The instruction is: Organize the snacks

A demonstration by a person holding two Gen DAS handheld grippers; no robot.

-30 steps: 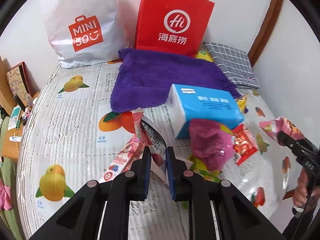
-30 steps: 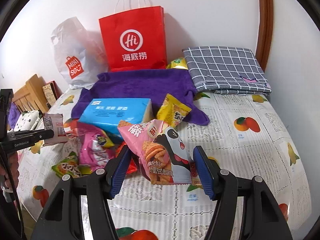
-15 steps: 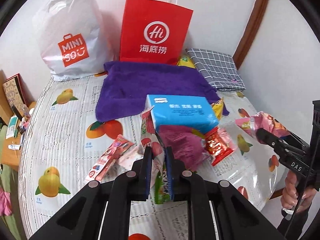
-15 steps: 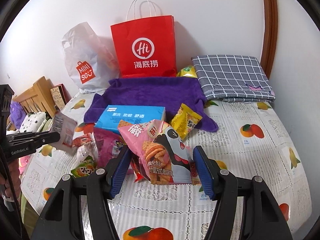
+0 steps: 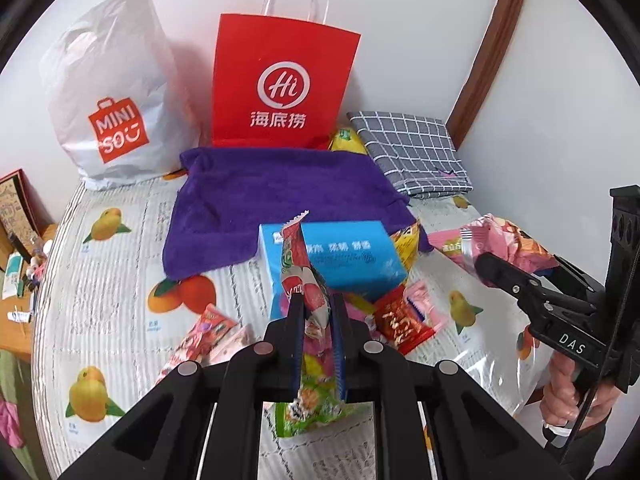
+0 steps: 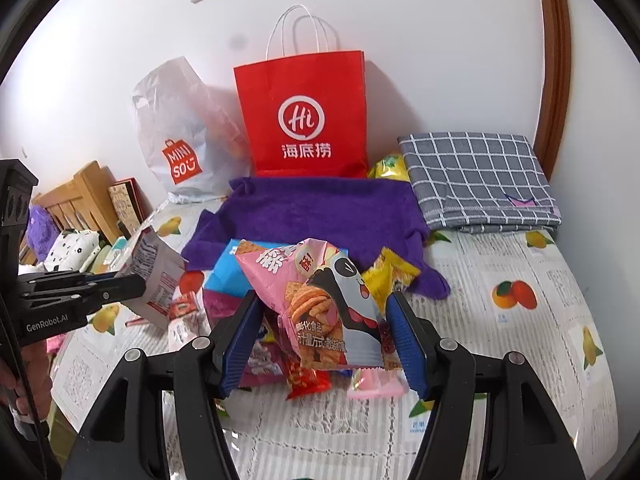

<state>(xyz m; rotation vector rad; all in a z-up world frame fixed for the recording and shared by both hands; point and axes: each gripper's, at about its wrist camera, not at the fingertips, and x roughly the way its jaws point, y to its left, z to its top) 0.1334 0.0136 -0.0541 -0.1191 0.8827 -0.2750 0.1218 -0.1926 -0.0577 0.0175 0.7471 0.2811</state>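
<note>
While clamped on a slim red-and-green foil snack packet, left gripper: jaws nearly together, packet upright between the pads, raised clear of the fruit-print plastic table cover.
Right gripper: jaws partly apart, pads pressing both sides of a puffy pink cracker bag with a panda face, bag lifted above the snack pile.
Remaining on the cover: blue rectangular tissue pack, small red foil sachet, yellow crinkled snack pouch, pink flat wrapper.
Behind the pile: purple terry towel, spread flat.
Against the wall: red paper carrier bag with white handles, white plastic shopping bag with an orange logo.
Right of the towel: folded grey checked cloth.
</note>
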